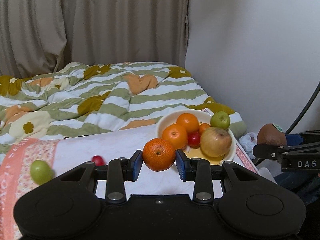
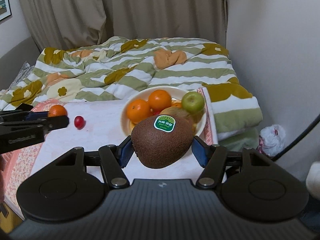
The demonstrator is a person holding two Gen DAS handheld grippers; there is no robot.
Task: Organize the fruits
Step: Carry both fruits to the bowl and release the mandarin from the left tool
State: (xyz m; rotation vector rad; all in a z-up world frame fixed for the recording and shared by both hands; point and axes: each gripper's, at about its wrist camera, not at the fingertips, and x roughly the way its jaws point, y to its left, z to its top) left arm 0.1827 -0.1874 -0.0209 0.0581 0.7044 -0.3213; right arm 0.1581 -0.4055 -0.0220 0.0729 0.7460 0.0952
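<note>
Striped green-and-white quilt (image 2: 128, 74) covers the bed at the far side; nearer lies the white-topped counter (image 1: 104, 146) with a pink floral cloth (image 1: 18, 160) along its left edge. Cream bowl (image 2: 125, 120), at the counter's far right, already holds two oranges (image 2: 160, 100), a green apple (image 2: 193, 102), a pale onion-like bulb (image 1: 216, 142) and small red fruit between them. Right gripper (image 2: 163, 149): its jaws pinch a brown kiwi (image 2: 162, 142) bearing a green sticker, held above the counter just near of the bowl. Left gripper (image 1: 159, 161): its jaws pinch a mandarin (image 1: 159, 154), held above the counter to the left of the bowl and near its rim. Still loose on the counter are a green fruit (image 1: 41, 172) at the left, on the cloth, and a small red fruit (image 2: 79, 122) near the middle.

Step in hand, as judged: both carried fruits are on their way to the bowl. The next move calls for bringing each over the rim and finding a gap among the piled fruit, then spreading the jaws low so nothing rolls out. The bowl looks nearly full, so the kiwi may need the near side. The two loose fruits would remain to be gathered.
</note>
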